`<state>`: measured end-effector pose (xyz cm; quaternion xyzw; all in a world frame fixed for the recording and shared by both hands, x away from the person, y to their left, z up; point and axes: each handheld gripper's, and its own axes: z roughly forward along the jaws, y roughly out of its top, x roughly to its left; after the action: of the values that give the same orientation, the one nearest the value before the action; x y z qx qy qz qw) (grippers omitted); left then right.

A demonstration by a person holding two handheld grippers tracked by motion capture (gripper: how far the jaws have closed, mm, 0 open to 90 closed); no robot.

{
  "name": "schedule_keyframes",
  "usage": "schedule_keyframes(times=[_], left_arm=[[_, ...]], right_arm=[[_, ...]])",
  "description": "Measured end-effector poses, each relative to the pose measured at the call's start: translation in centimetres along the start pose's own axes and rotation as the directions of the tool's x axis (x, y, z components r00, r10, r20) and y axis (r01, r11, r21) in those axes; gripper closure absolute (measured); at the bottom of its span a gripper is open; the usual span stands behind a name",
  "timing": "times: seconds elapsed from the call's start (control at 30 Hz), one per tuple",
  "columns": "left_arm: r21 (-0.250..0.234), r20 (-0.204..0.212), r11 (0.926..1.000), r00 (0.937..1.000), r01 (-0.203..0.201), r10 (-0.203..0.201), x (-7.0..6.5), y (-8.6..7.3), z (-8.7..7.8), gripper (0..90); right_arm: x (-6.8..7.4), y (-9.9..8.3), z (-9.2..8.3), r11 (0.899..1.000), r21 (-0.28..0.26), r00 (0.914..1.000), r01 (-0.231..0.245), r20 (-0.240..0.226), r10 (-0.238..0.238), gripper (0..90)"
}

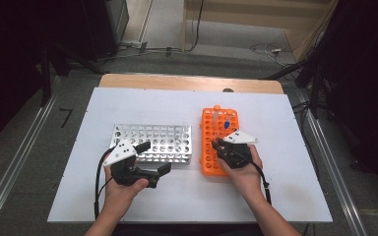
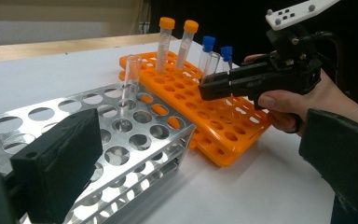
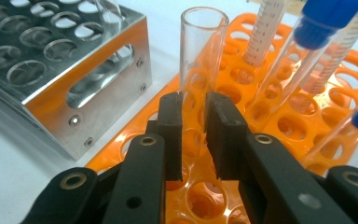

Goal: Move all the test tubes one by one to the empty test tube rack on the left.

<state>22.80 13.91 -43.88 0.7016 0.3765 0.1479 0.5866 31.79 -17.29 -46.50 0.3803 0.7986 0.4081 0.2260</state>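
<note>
Now right gripper (image 3: 194, 114) clamped on uncapped clear glass tube (image 3: 203, 51), tube upright in orange rack (image 3: 349, 79), near rack's middle rows. Blue-capped tubes (image 2: 208, 51) and orange-capped tubes (image 2: 166, 39) stand farther back. Left gripper (image 1: 155, 160) jaws apart, holding nothing, just in front of metal rack (image 1: 152, 140) on white table (image 1: 275, 196).

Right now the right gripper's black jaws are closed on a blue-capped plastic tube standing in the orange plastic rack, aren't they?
Not quite. The right gripper is closed on an uncapped clear glass tube standing in the orange plastic rack; the blue-capped tubes stand beside it, ungripped. The right gripper view shows the open rim above the pads.
</note>
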Motion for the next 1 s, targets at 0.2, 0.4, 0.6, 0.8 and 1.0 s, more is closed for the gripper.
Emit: schedule_keyframes(times=[0.2, 0.4, 0.6, 0.8, 1.0], left_arm=[[0.002, 0.001, 1.0, 1.0, -0.002, 0.002, 0.0, 0.0, 0.1, 0.0], [0.006, 0.004, 1.0, 1.0, -0.006, 0.006, -0.2, 0.0, 0.3, 0.0], [0.006, 0.015, 0.9999, 0.9998, -0.013, 0.013, -0.5, 0.0, 0.4, 0.0], [0.012, 0.027, 0.9997, 0.9994, -0.022, 0.022, -0.8, 0.0, 0.8, 0.0], [0.012, 0.043, 0.9996, 0.9987, -0.027, 0.027, -1.2, 0.1, 0.8, 0.0]], right_arm=[[-0.5, 0.2, -1.3, 0.998, -0.069, 0.9996, -0.011, -0.028, 0.009, 74.1], [-0.7, 0.4, -2.6, 0.993, -0.122, 0.9976, -0.011, -0.069, 0.003, 74.0], [-0.4, 0.4, -3.9, 0.988, -0.151, 0.9915, -0.008, -0.13, -0.012, 74.1], [0.1, 0.2, -4.8, 0.986, -0.167, 0.9776, 0.006, -0.206, -0.041, 74.1], [0.9, 0.1, -5.2, 0.984, -0.173, 0.9595, 0.029, -0.271, -0.076, 74.1]])
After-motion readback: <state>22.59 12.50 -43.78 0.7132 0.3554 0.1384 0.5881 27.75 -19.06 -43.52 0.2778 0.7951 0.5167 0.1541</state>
